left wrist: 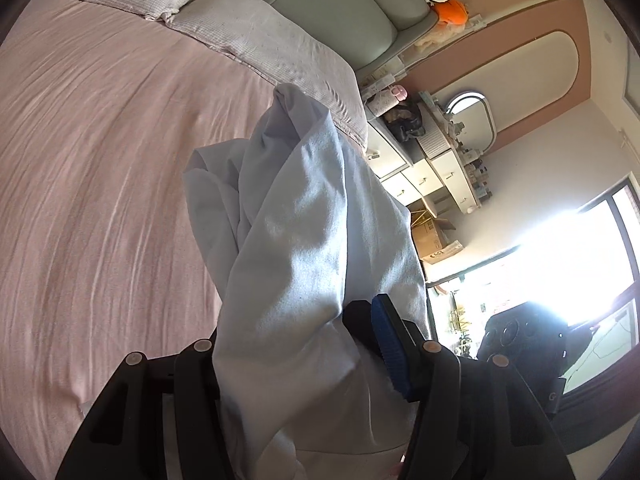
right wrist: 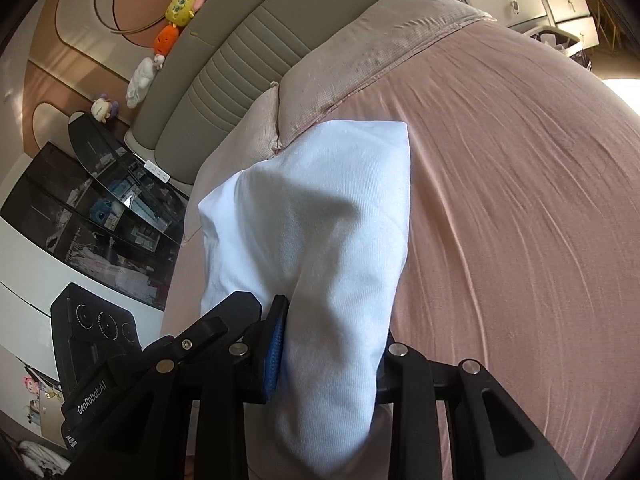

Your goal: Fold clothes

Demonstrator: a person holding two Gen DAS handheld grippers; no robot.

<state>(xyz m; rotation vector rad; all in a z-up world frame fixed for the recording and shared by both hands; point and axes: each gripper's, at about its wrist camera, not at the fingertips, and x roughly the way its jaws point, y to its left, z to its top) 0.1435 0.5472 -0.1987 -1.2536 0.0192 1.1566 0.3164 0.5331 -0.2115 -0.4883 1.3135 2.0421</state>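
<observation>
A white garment (left wrist: 288, 232) hangs bunched in the air over a pink bed (left wrist: 100, 160). My left gripper (left wrist: 304, 344) is shut on it; cloth drapes over the left finger, and only the blue-padded right finger (left wrist: 390, 344) shows. In the right wrist view the same white garment (right wrist: 320, 240) covers the middle of the frame. My right gripper (right wrist: 328, 360) is shut on it, the blue pad (right wrist: 274, 360) pressed to the cloth's left side. Each view shows the other gripper's black body (right wrist: 96, 332), (left wrist: 520, 340) close by at the edge.
The pink bedsheet (right wrist: 520, 200) spreads wide below. Pillows (left wrist: 256, 32) lie against a padded headboard (right wrist: 240, 40) with plush toys (right wrist: 180, 8) on top. White drawers (left wrist: 420, 172) and a cardboard box (left wrist: 432, 236) stand by a bright window (left wrist: 580, 264). A dark glass cabinet (right wrist: 92, 216) stands on the other side.
</observation>
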